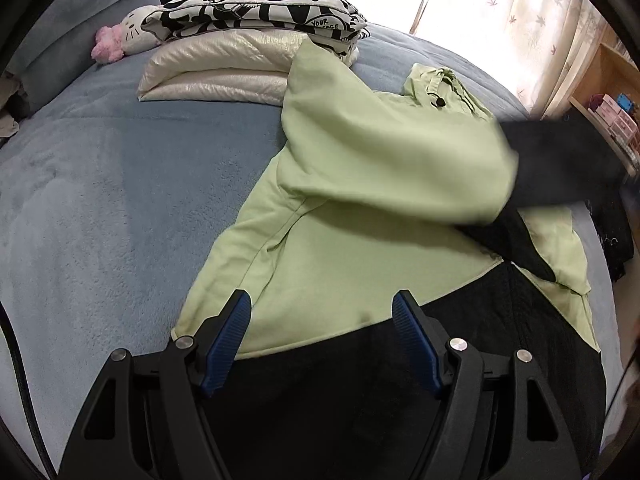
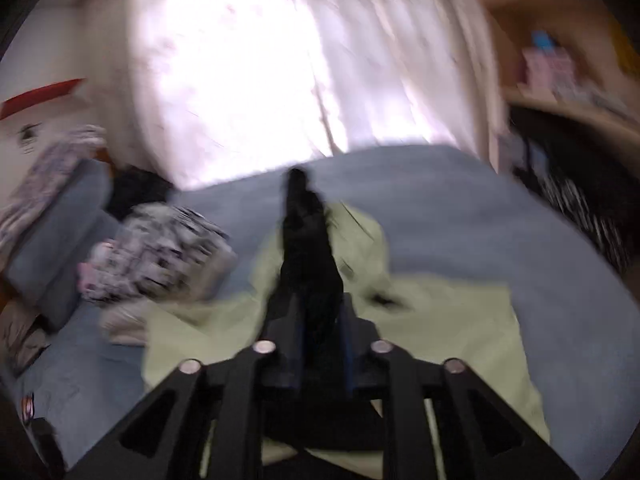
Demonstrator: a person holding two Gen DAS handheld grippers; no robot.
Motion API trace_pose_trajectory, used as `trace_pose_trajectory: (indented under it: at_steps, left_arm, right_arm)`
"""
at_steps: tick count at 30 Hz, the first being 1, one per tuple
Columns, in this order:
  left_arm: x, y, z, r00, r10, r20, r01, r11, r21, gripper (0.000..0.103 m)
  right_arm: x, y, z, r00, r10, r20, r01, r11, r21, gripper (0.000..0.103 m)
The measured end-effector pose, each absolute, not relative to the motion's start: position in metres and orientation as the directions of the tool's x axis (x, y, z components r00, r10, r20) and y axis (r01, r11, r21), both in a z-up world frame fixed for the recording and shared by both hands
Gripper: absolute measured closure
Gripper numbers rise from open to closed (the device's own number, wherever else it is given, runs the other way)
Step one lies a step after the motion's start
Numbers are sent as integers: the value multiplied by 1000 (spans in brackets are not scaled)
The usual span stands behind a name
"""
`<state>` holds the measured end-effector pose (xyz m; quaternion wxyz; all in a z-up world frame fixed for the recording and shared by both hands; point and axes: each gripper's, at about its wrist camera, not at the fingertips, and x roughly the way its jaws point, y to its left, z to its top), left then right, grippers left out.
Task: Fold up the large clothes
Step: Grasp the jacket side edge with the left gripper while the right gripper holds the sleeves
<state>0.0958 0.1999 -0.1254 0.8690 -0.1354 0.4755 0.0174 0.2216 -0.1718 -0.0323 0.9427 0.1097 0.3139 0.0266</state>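
A light green jacket (image 1: pixel 360 264) with black panels lies spread on the blue bed (image 1: pixel 100 200). My left gripper (image 1: pixel 322 298) hangs open just above the line where the green cloth meets the black lower part (image 1: pixel 360 392), with nothing between its blue pads. One green sleeve (image 1: pixel 380 152) is lifted across the body towards the right, and its end disappears into a dark blur (image 1: pixel 560 160). In the blurred right wrist view, my right gripper (image 2: pixel 318 304) is narrow, with a strip of black sleeve cloth (image 2: pixel 304 232) standing up between its fingers above the green jacket (image 2: pixel 440 340).
A stack of folded bedding (image 1: pixel 224 68) sits at the head of the bed, cream below and black-and-white print on top, with a white and pink plush toy (image 1: pixel 124 36) beside it. A wooden shelf (image 1: pixel 608 92) stands at the right by the bright curtains (image 1: pixel 520 20).
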Motion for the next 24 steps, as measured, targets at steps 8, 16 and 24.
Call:
trace_pose_trajectory:
  at_steps: [8,16,24]
  left_arm:
    - [150,229,-110,557,-101,-824,-146,965,-217,31]
    - [259,268,-137,510,-195,-838,-133,944,-301,31]
    - [320,289,-167,510,-246,-824,-115,930,-348,31]
  right_arm:
    - [223,-258,-163,472,249,-846,175,914,366,59]
    - [261,-282,-150,528,371,-764,109,862,495,44]
    - [336,-278,-180,482,373,-793,114,871,479,44]
